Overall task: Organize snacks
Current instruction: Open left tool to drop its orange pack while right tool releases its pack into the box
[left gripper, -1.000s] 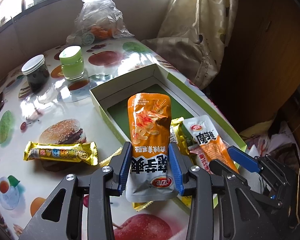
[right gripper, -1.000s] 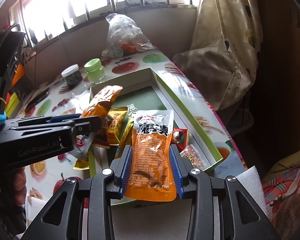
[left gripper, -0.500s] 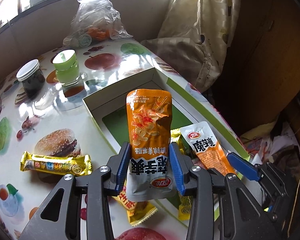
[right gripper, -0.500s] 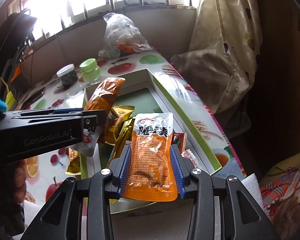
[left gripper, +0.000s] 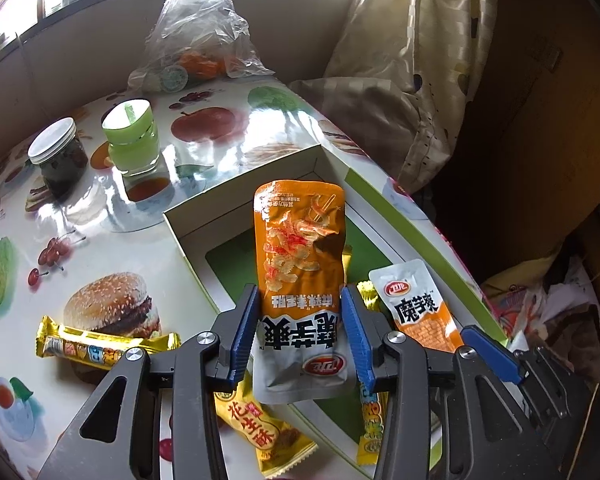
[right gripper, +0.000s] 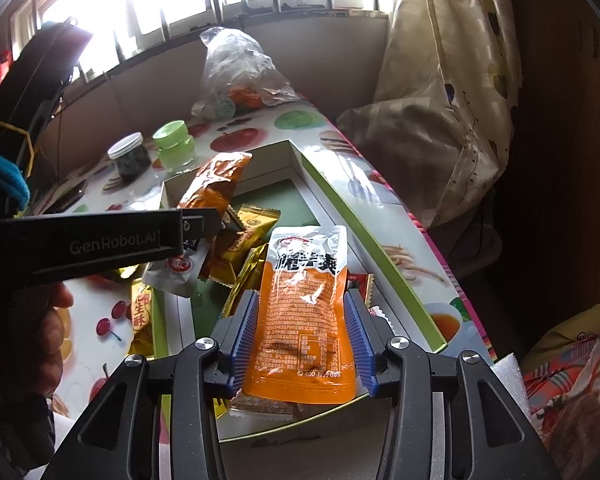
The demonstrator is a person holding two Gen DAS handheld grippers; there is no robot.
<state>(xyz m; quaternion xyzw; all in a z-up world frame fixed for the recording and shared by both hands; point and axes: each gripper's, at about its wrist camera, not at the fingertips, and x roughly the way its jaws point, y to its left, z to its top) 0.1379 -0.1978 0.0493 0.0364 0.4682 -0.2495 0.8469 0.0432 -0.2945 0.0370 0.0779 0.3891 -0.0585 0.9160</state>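
My left gripper holds an orange and white snack packet upright by its white end, above the near left corner of the green-lined box. Its jaws are opening, and the pads still touch the packet's edges. My right gripper grips a second orange packet flat over the box's near end. Its jaws are opening too, with the pads against the packet's sides. Several yellow snack packs lie in the box. A yellow bar and a yellow candy packet lie on the table.
At the back left of the fruit-print table stand a dark jar and a green-lidded jar, with a plastic bag behind them. A curtain hangs beyond the table's right edge. A person's hand holds the left gripper.
The left gripper has carried its packet forward, further over the box. Both pairs of jaws stand a little wider, and each packet lies flatter between them.
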